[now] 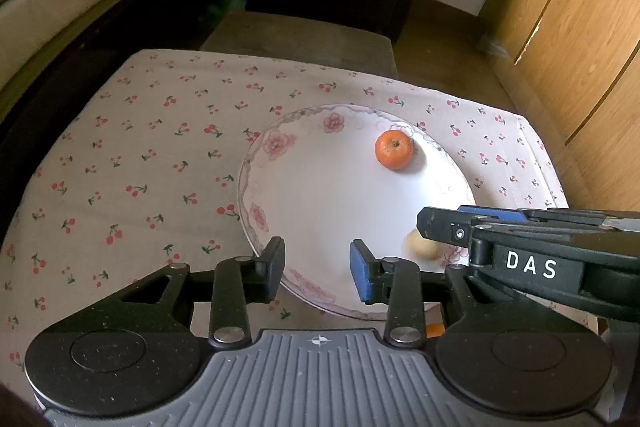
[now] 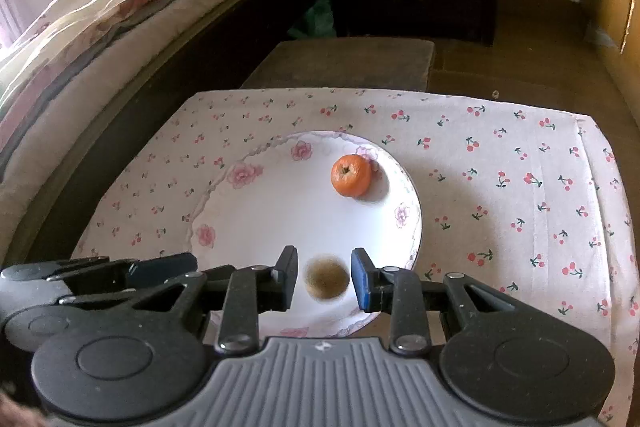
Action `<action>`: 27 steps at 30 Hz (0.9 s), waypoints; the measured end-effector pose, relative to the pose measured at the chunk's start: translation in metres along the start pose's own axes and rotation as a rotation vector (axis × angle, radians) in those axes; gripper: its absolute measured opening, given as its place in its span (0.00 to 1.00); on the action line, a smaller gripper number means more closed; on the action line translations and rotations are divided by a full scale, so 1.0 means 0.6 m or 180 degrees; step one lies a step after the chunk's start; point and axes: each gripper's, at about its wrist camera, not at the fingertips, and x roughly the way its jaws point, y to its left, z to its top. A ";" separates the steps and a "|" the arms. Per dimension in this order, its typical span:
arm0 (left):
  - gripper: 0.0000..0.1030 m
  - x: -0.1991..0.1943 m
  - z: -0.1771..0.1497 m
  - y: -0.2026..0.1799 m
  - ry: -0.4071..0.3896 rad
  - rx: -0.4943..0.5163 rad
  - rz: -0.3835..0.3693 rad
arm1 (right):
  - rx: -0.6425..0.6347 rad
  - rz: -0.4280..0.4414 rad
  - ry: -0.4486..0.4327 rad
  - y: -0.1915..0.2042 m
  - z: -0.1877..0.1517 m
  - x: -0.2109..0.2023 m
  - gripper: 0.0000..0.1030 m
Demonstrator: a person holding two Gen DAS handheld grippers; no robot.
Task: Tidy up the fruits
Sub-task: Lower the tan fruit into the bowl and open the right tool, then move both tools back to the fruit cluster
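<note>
Presently on record:
Plate [image 2: 256, 215]: white with pink flowers on the rim, resting on the cherry-print cloth [image 2: 500, 195]; 2 fruits on it.
Orange fruit [image 2: 351, 175]: at about 1 o'clock on the plate in the right wrist view, close to the rim, stem end facing the camera, well apart from both tools.
Brown fruit [image 2: 327, 278]: blurred, round, at about 6 o'clock on the plate, between the right tool's fingers with a gap on each side.
Right gripper [image 2: 324, 279]: fingers parted, astride the brown fruit, touching nothing.
Left gripper [image 1: 317, 269]: fingers parted over the plate's near rim, nothing between them.
Cross-check: in the left wrist view the right gripper [image 1: 440, 223] enters at 3 o'clock and half covers the pale brown fruit [image 1: 422, 247].
Surroundings: bed at 9 o'clock, dark drawers at 12 o'clock.
</note>
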 end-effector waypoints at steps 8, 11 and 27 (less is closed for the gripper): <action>0.48 -0.005 -0.002 0.000 -0.0023 0.0032 0.0008 | 0.0033 -0.0003 -0.0001 -0.002 -0.002 -0.005 0.30; 0.49 -0.006 -0.003 0.000 -0.0021 0.0031 0.0011 | 0.0012 -0.0011 0.0010 0.002 -0.005 -0.007 0.30; 0.50 -0.048 -0.029 0.014 -0.0074 0.0012 -0.0051 | 0.0006 -0.0040 0.0016 0.011 -0.044 -0.049 0.30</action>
